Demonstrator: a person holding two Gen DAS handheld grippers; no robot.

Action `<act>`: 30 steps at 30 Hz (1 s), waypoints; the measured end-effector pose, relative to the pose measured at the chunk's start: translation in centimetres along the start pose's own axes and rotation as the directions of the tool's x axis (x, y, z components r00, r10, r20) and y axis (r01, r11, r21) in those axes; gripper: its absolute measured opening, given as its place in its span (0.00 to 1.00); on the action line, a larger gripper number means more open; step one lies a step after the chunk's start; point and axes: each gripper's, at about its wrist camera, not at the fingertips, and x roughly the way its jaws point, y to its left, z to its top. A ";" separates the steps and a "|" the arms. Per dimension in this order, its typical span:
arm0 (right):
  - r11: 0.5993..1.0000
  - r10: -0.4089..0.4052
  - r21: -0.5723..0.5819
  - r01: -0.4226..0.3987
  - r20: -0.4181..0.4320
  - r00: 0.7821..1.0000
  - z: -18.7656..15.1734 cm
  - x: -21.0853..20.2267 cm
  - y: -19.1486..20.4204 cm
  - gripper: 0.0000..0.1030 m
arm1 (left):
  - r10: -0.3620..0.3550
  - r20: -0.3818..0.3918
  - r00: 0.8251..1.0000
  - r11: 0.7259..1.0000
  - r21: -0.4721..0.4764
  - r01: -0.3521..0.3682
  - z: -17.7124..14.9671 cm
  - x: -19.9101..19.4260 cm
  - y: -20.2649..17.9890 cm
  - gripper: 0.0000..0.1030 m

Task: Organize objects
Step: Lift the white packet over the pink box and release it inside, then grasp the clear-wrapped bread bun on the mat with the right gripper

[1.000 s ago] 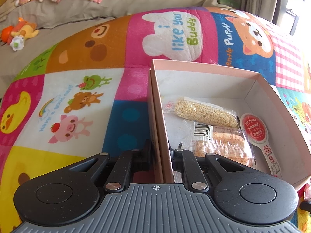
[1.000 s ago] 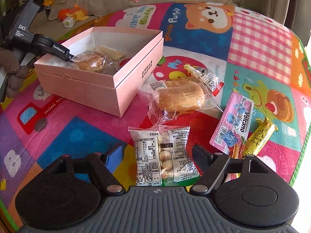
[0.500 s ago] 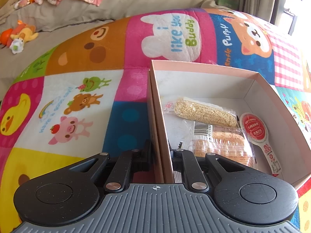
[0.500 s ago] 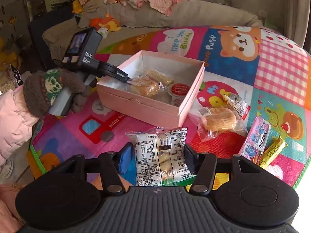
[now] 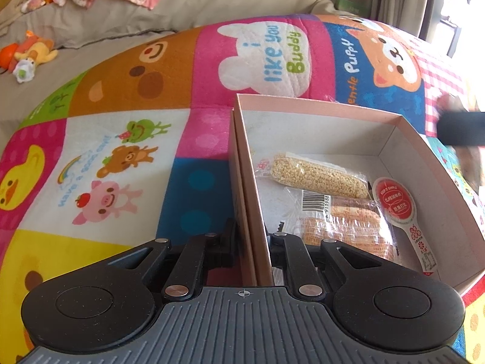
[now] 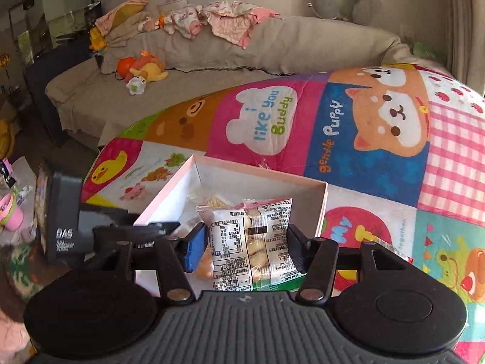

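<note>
1. Right claw (image 6: 245, 247) is pinching the biscuit packet (image 6: 251, 242) by its two sides, held in the air over the near end of the pink box (image 6: 321, 209). Packet is upright, printed back facing the camera.
2. Left claw (image 5: 251, 239) is clamped on the box's side wall, one finger inside, one outside. Looks like it's steadying the box.
3. Already in the box: a puffed-grain bar (image 5: 318, 176), a clear pack of wafers (image 5: 342, 224) and a red-labelled sachet (image 5: 400, 209), all lying flat on the bottom.
4. Risks, my read:
   - Film is slick and crinkly, so the grip could slip and the packet drop outside the wall.
   - Squeezing harder would likely crack the biscuits.
   - Released while upright, it may tip onto the wafers or lean on the wall.
   - Thin card wall could buckle or the box tilt if the left claw pulls.
5. No hard surface: the box sits on a soft cartoon play mat (image 6: 379, 157), so it may rock.
6. Beyond: a grey sofa (image 6: 272, 51) with baby clothes (image 6: 212, 18) and plush toys (image 6: 142, 69).
</note>
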 end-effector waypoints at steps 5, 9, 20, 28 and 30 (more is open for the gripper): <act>0.993 0.051 0.109 -0.051 0.009 0.999 2.9 4.2 -0.1 0.60 | -0.004 -0.001 1.000 1.000 -0.002 0.004 0.0 0.0 0.1 0.14; 0.993 0.031 0.117 -0.032 0.012 0.999 2.7 4.6 -0.2 0.67 | -0.003 0.002 1.000 1.000 -0.002 0.003 0.0 0.1 0.1 0.14; 0.979 -0.183 0.102 0.179 0.035 0.982 -5.7 -2.8 -5.9 0.73 | -0.001 0.007 1.000 1.000 -0.006 0.001 -0.1 0.1 -0.2 0.14; 0.962 -0.176 0.197 0.189 -0.079 0.981 -16.2 -6.5 -7.8 0.77 | 0.013 0.003 1.000 1.000 0.009 -0.013 -0.1 0.0 -0.5 0.14; 0.951 -0.170 0.239 0.194 -0.118 0.978 -17.6 -6.2 -8.3 0.77 | 0.020 -0.001 1.000 1.000 0.008 -0.020 -0.1 0.0 -0.6 0.14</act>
